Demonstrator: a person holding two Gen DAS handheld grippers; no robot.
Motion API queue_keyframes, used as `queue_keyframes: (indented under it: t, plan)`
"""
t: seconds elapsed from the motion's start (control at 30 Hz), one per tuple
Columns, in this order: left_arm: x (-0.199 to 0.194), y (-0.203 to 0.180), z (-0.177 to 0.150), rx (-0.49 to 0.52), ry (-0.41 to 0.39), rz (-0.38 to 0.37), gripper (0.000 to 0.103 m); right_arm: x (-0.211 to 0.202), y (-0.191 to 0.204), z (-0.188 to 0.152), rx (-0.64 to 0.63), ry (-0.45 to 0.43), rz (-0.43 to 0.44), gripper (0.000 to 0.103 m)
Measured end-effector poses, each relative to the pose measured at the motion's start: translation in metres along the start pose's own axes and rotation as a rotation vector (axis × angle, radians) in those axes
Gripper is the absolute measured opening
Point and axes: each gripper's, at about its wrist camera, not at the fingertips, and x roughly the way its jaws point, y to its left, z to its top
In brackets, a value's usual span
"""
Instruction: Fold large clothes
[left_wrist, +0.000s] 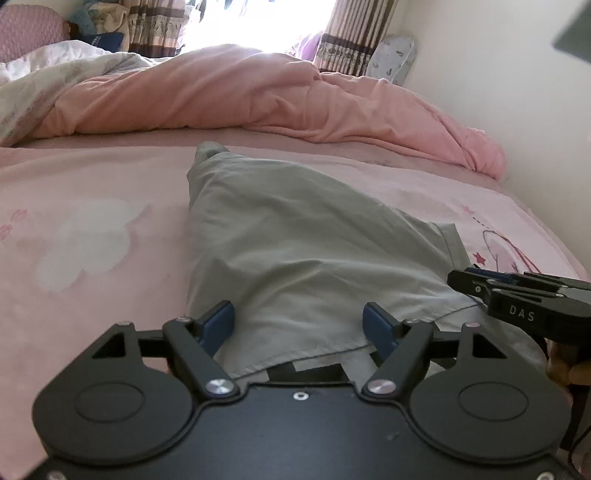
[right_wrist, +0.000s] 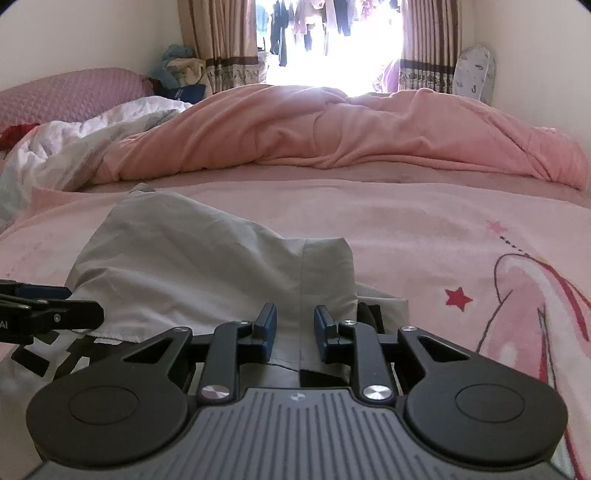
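From my left wrist camera I see the grey garment (left_wrist: 295, 240) lying on the pink bedsheet (left_wrist: 92, 206), stretching away from me toward a narrow end near the rumpled pink duvet (left_wrist: 258, 96). My left gripper (left_wrist: 298, 325) hangs over the near hem of that garment with its blue pads (left_wrist: 218, 321) set wide apart; the cloth lies between and beneath them, but neither pad presses on it, so this gripper is released. Under the hem a white layer with black markings (left_wrist: 317, 365) peeks out, close to the gripper's body. At the right edge of this view my right gripper (left_wrist: 465, 280) comes in from the side at the garment's near right corner, just above the sheet. From the right wrist camera, the same garment (right_wrist: 184, 266) fills the lower left, with a folded flap and a vertical seam running straight down between the right gripper's (right_wrist: 294, 332) pads (right_wrist: 267, 328). The jaws stand narrow with a fold of grey cloth lying in the gap; I cannot tell whether the pads actually pinch the cloth or merely flank it. The left gripper (right_wrist: 48, 306) shows at the left edge of this view, over the garment's near edge. A printed red star (right_wrist: 458, 298) on the sheet sits well to the right of the garment.
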Motion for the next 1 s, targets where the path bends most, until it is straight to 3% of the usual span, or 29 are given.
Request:
queue_keyframes:
  t: [0.17, 0.23, 0.3, 0.43, 0.6, 0.77, 1.0]
  plan:
    - [-0.019, -0.005, 0.004, -0.034, 0.009, 0.019, 0.074, -0.020, -0.002, 0.002, 0.002, -0.018, -0.001, 0.030]
    - [-0.039, -0.010, 0.001, -0.038, -0.020, -0.006, 0.074, -0.044, -0.001, 0.001, 0.007, -0.042, 0.016, 0.031]
    - [-0.061, -0.021, -0.006, -0.006, -0.047, 0.017, 0.074, -0.070, 0.002, -0.005, 0.007, -0.061, 0.025, 0.033]
    - [-0.103, -0.043, -0.040, 0.045, -0.053, 0.038, 0.074, -0.118, 0.010, -0.035, -0.009, -0.065, 0.027, 0.033]
    - [-0.140, -0.061, -0.100, 0.027, -0.025, 0.017, 0.074, -0.161, 0.019, -0.085, 0.005, -0.033, 0.009, 0.033]
    - [-0.148, -0.074, -0.140, 0.056, -0.009, 0.044, 0.074, -0.165, 0.018, -0.111, 0.025, 0.012, -0.045, 0.034]
    - [-0.133, -0.083, -0.157, 0.112, -0.027, 0.102, 0.074, -0.150, 0.018, -0.130, 0.020, 0.001, -0.063, 0.033]
